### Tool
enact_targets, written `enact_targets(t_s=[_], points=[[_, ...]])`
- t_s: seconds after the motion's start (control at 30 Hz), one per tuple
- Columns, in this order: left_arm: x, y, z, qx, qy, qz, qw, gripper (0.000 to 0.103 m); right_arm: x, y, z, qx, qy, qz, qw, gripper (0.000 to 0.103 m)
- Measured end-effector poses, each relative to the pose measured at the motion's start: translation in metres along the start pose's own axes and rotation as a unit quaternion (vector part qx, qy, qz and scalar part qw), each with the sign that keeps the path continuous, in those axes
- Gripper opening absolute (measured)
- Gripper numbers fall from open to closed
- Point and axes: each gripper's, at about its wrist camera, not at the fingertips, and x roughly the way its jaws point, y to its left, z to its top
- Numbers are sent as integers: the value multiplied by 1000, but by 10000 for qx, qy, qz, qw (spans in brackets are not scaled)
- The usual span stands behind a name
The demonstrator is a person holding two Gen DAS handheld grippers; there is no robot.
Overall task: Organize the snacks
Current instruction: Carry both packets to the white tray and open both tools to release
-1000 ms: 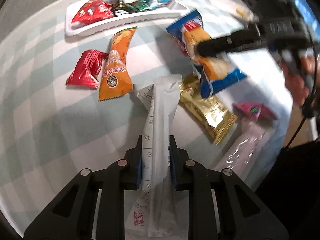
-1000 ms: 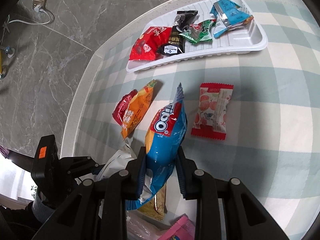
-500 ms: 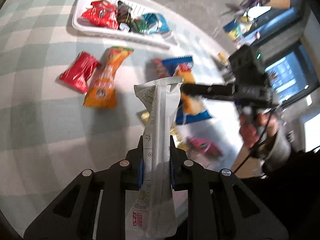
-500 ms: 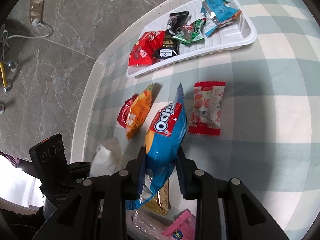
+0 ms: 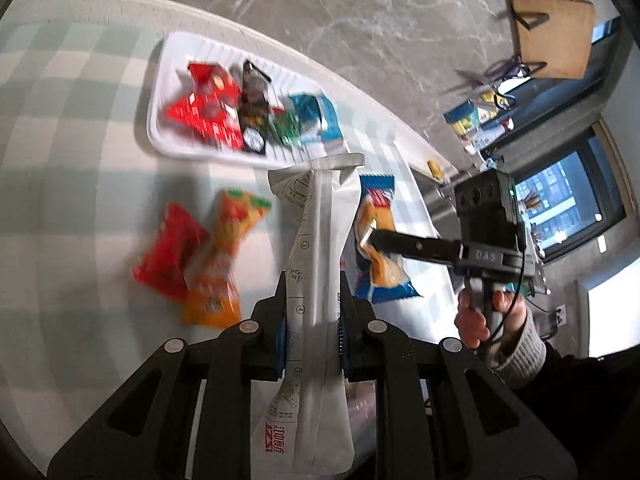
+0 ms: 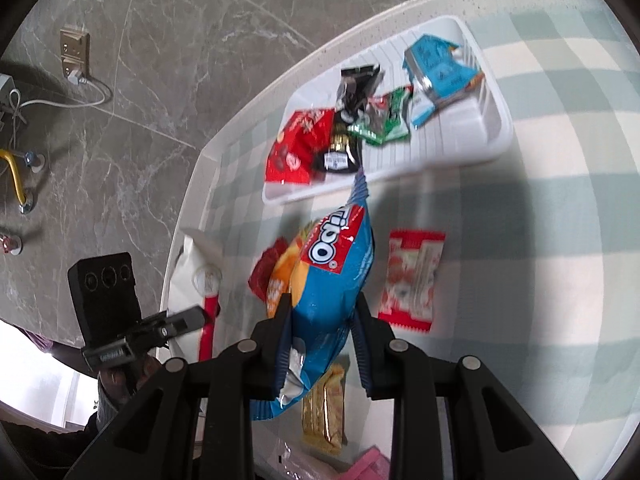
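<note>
Right wrist: four snacks [image 6: 352, 120] in tray [image 6: 502, 136]

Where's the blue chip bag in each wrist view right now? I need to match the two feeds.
Left wrist: blue chip bag right of centre, behind the white packet, pinched by the right gripper.
Right wrist: bag centre frame, between this gripper's fingers.
Shared landmark: white tray of snacks.

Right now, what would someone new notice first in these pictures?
Each tool holds a snack off the checked table: the left tool grips a long white packet, the right tool a blue chip bag. Beyond them, at the table's far edge, a white tray already holds several small packets.
</note>
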Motion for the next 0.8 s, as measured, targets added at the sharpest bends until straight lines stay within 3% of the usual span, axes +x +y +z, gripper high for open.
enact_targets(t_s=[0.27,0.8], points=[[-2,12,57,-12,-164,128,9998,17,-1,-3,37,-23,-120,-29,9999,30],[28,52,170,119,-197,742,9970,17,17,-13,115,-133,-169,-259,9994,30]])
